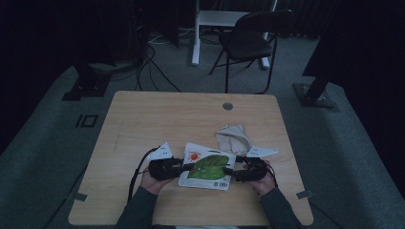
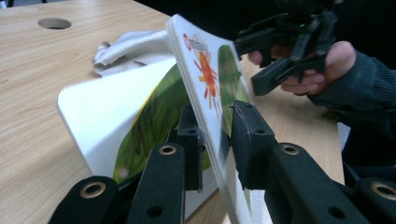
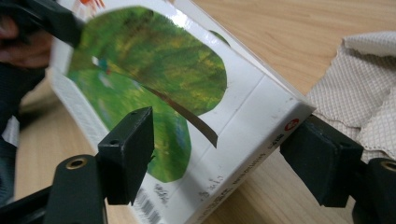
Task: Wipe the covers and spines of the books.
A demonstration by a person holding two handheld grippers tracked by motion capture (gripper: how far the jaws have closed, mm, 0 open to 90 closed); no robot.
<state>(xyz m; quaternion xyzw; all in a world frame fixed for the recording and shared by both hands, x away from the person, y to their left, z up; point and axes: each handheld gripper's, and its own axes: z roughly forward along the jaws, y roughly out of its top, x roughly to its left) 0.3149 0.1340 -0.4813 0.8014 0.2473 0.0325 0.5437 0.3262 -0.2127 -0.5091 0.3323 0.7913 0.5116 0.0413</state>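
You have one picture book (image 1: 208, 167) and one crumpled beige cloth (image 1: 232, 137) on the single wooden tabletop (image 1: 143, 119), which carries one round cable hole (image 1: 228, 106). You hold two grippers, the left gripper (image 1: 184, 166) and the right gripper (image 1: 229, 170), each with two black jaws and one grey three-cornered plate. One folding chair (image 1: 248, 40) stands beyond.

A dim lab or studio recording space: grey carpet (image 1: 43, 143), a light wooden table (image 1: 143, 119) with a cable hole (image 1: 228, 106), black stand bases (image 1: 86, 86), trailing cables (image 1: 153, 67) and a folding chair (image 1: 248, 40) (unoccupied).
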